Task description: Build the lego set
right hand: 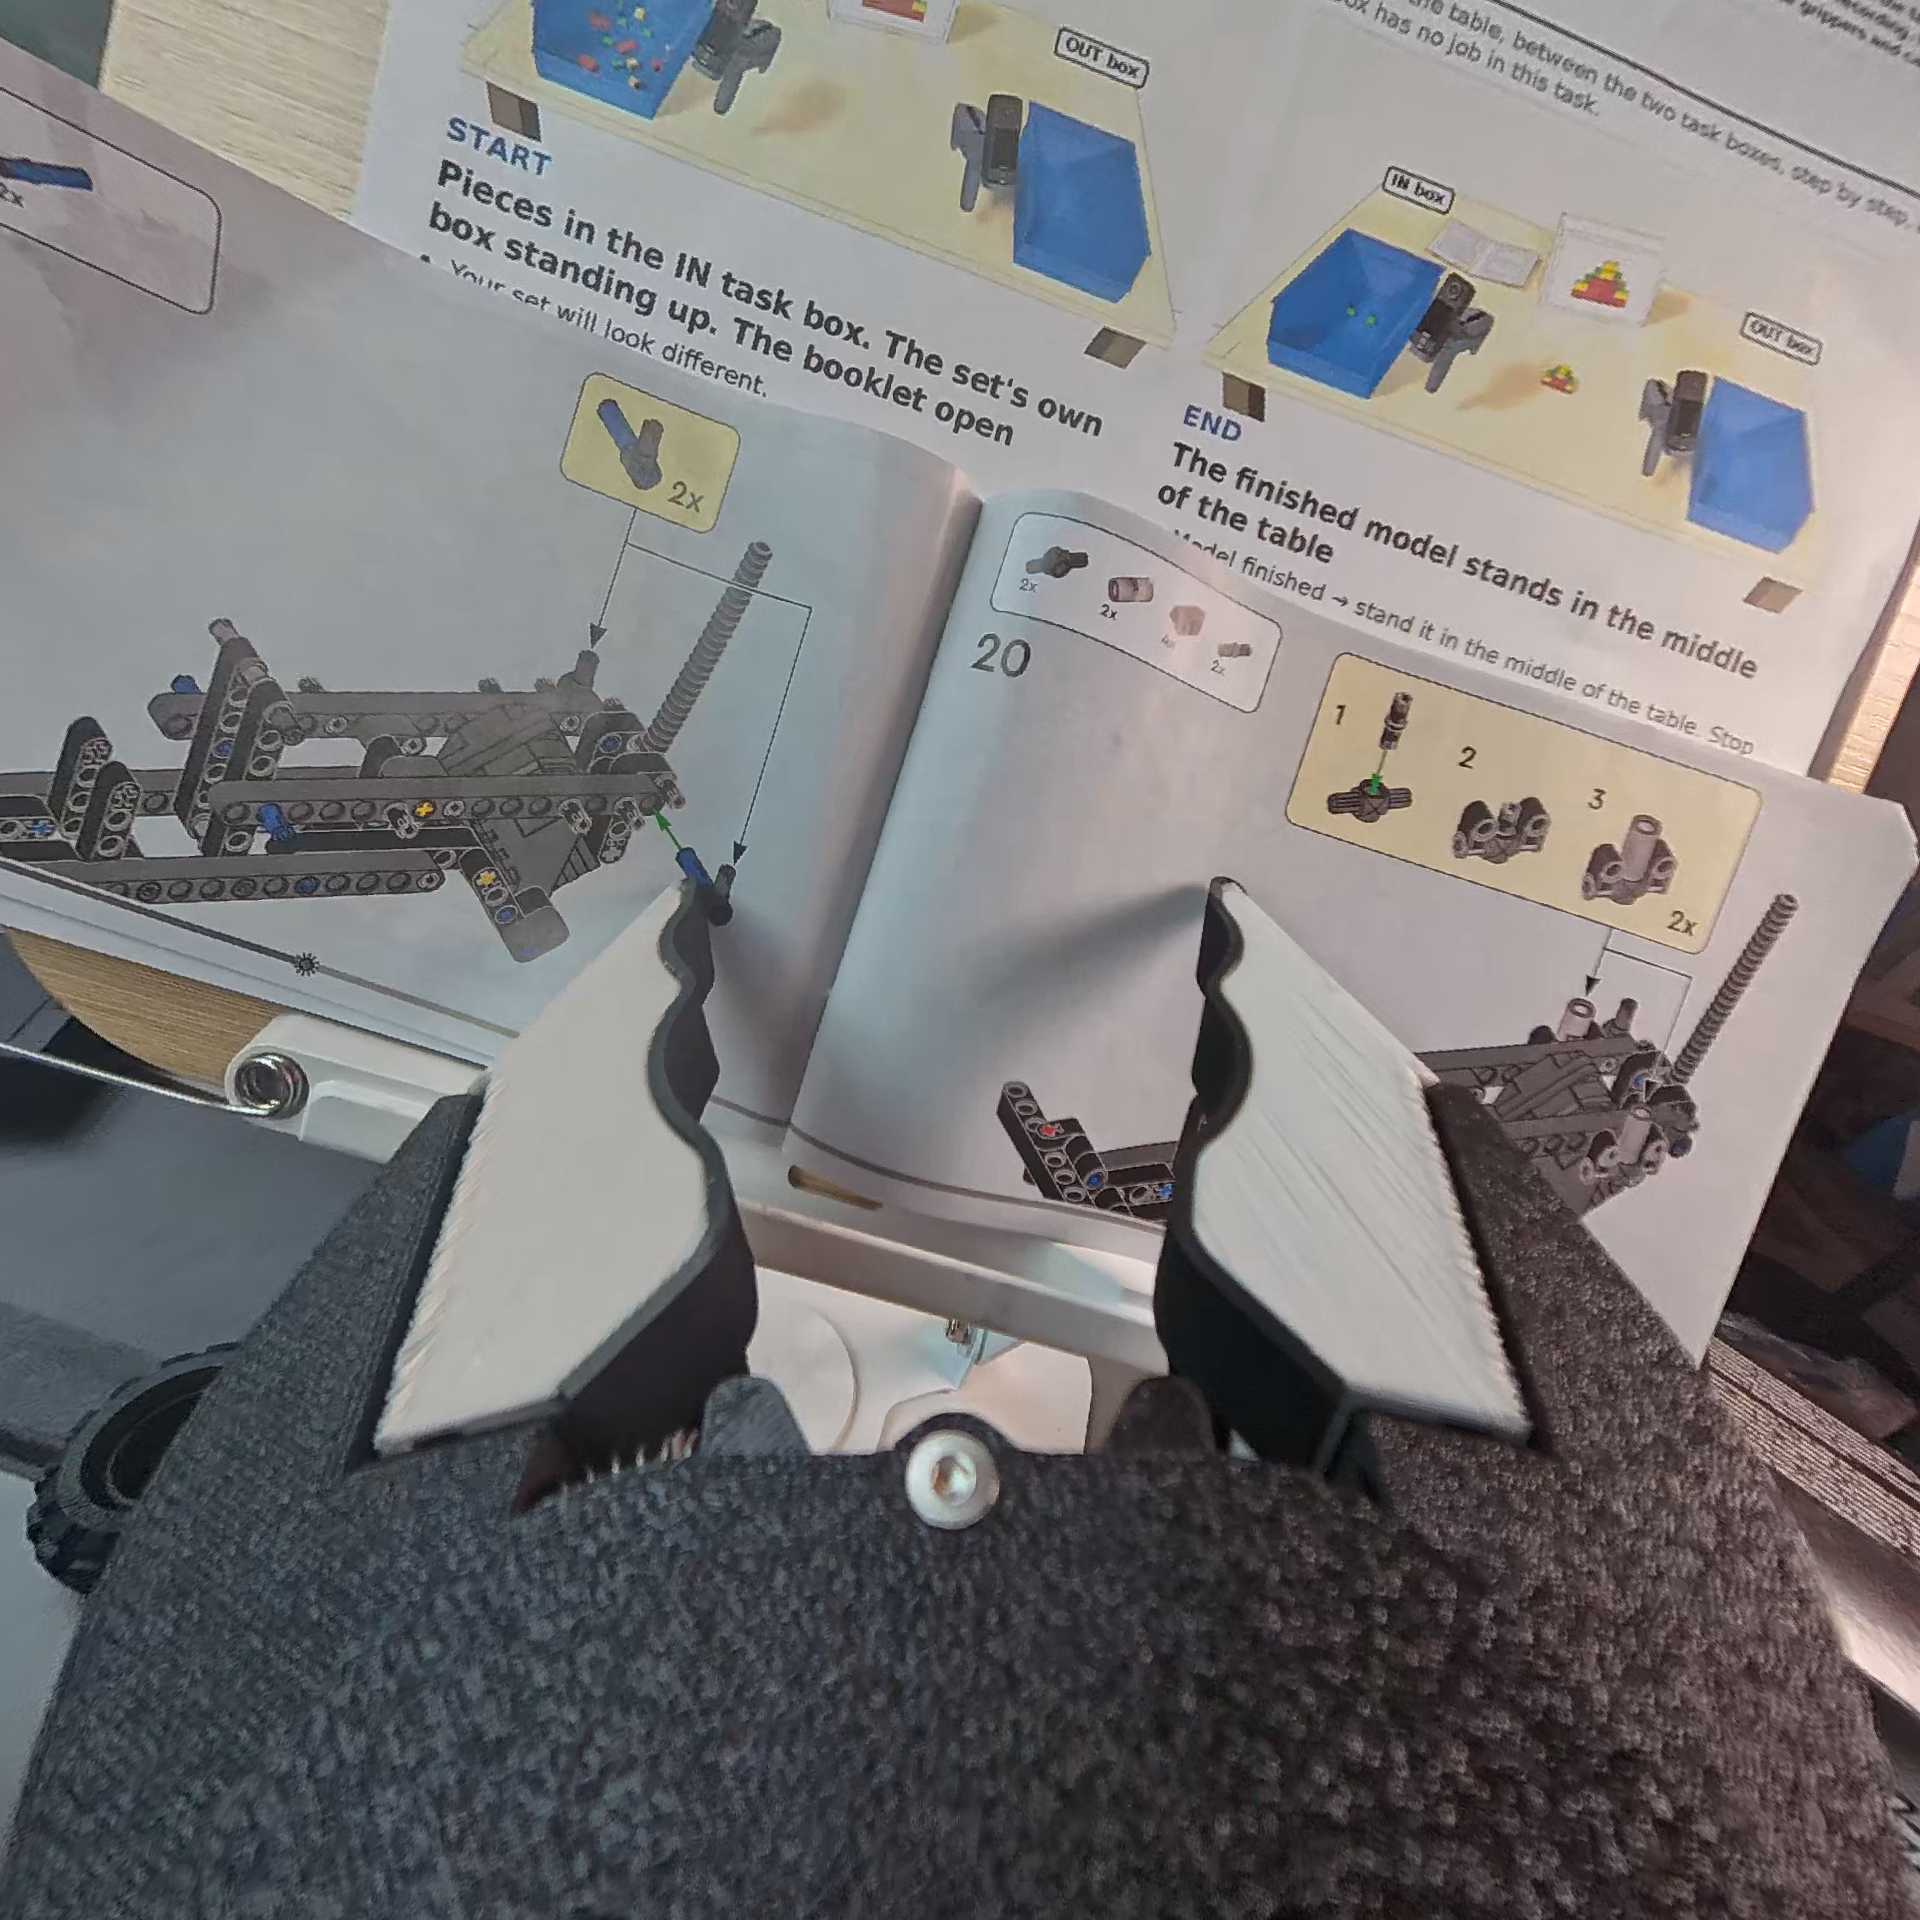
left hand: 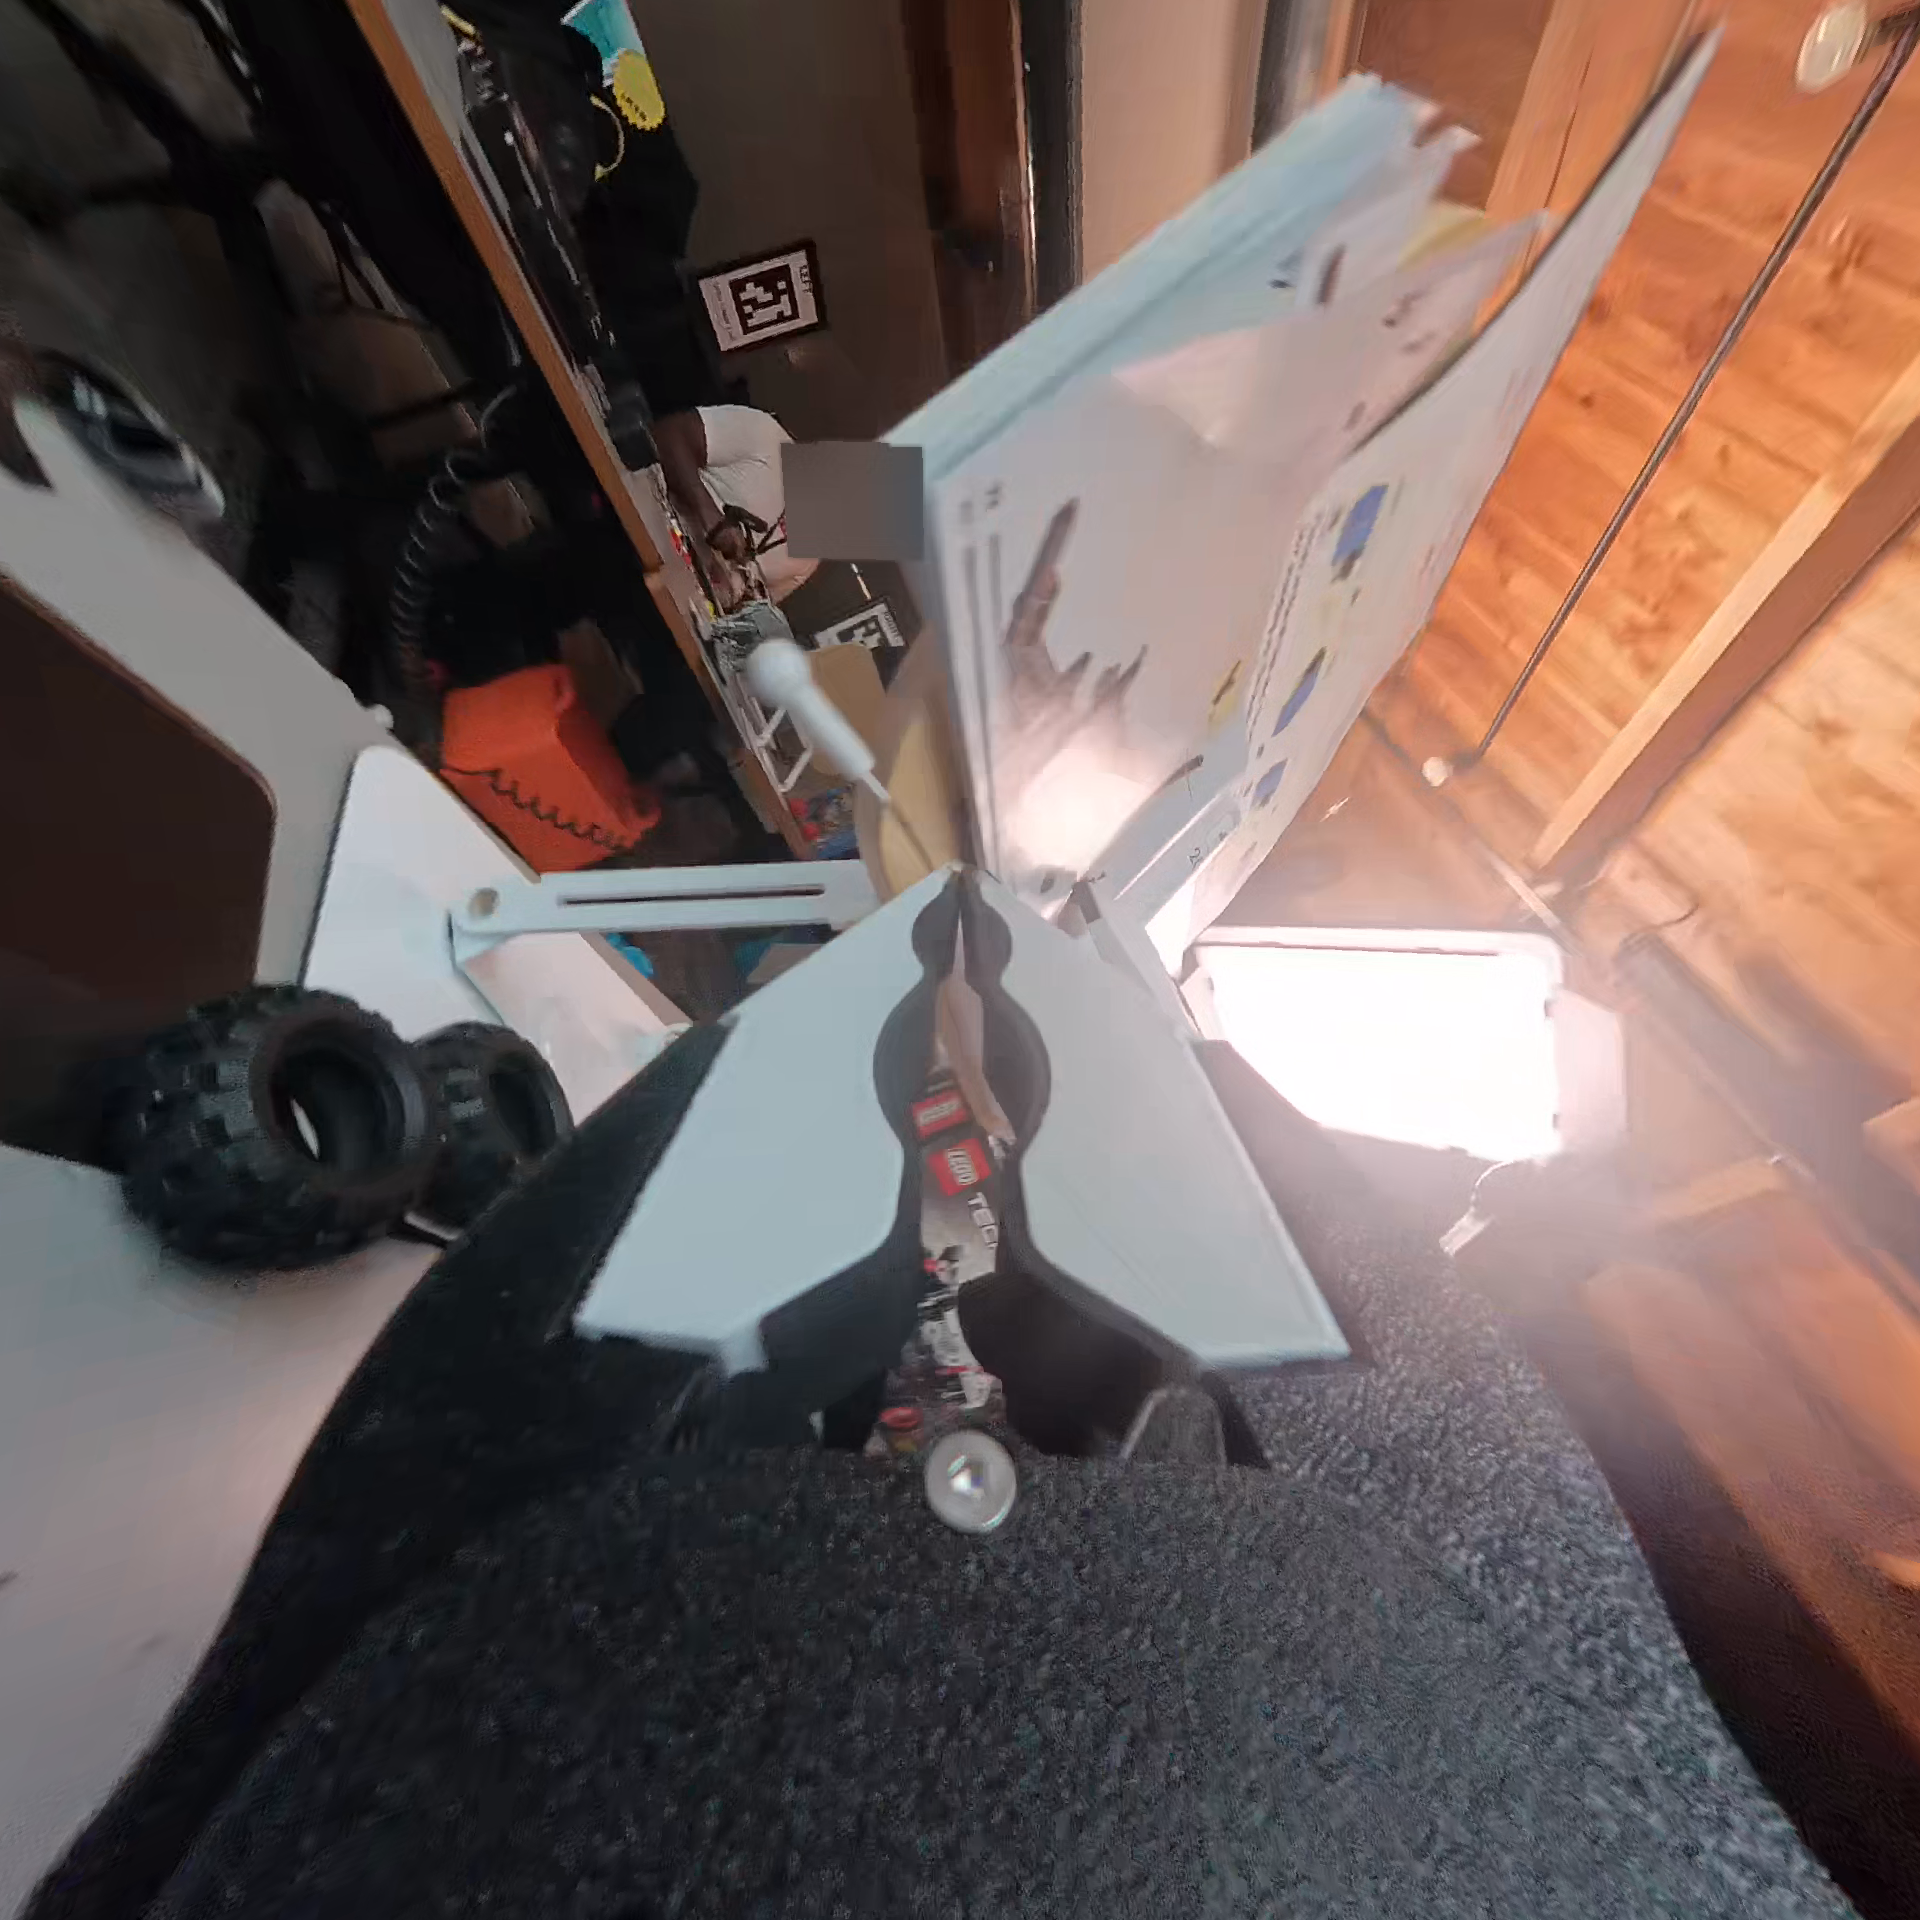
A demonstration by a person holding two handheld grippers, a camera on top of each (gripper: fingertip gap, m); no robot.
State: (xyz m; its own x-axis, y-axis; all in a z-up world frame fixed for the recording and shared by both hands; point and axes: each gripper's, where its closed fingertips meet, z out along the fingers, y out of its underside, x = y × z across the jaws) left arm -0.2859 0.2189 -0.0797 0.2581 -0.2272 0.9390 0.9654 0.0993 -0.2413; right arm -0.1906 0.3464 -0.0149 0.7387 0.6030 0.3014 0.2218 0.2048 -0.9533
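Black knobbly-treaded tyres (left hand: 281,1117) at nine o'clock, orange box (left hand: 535,764) at ten o'clock, pale grey booklet (right hand: 914,790) with yellow callout panels, white-and-black gripper fingers (right hand: 582,1174)

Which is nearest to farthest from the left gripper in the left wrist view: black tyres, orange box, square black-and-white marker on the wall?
From the left gripper, shut on the booklet:
1. Black tyres, low on the left, on the white surface.
2. Orange box, left of centre, further back.
3. Square marker, high up on the far wall.
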